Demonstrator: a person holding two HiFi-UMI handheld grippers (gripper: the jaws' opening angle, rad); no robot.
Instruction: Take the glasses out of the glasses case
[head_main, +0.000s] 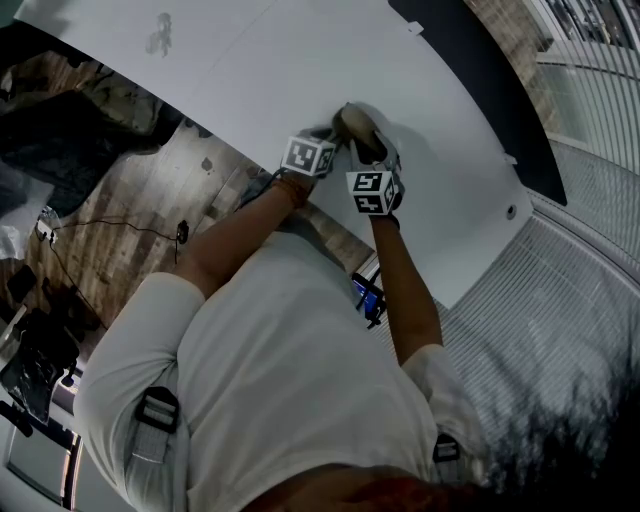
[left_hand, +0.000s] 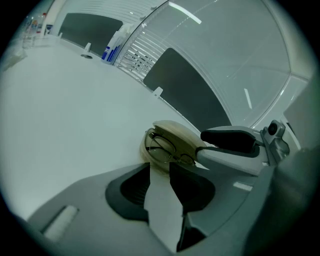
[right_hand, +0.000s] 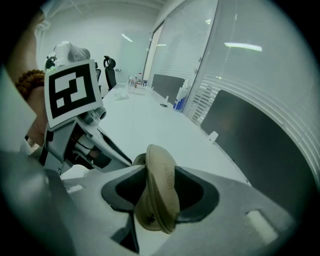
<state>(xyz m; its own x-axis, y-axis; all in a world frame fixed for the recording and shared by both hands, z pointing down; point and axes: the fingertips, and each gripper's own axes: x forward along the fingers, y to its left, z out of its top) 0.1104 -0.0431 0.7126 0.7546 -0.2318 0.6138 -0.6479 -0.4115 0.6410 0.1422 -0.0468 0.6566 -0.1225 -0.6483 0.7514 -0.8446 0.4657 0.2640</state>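
Note:
A beige glasses case (head_main: 355, 122) lies on the white table (head_main: 300, 60) near its edge, with both grippers at it. In the left gripper view the case (left_hand: 176, 132) stands open, and dark-rimmed glasses (left_hand: 162, 149) lie inside. My left gripper (left_hand: 160, 172) is open just short of the case, with only table showing between its jaws. My right gripper (right_hand: 160, 186) is shut on the case's raised shell (right_hand: 161, 175), which fills the gap between its pads. The left gripper's marker cube (right_hand: 72, 92) sits close on the left in the right gripper view.
Black panels (left_hand: 190, 95) stand along the table's far side by a glass wall with blinds. Bottles (left_hand: 111, 50) stand at the table's far end, and an office chair (right_hand: 110, 70) is behind it. Cables lie on the wooden floor (head_main: 140, 215) beside the person.

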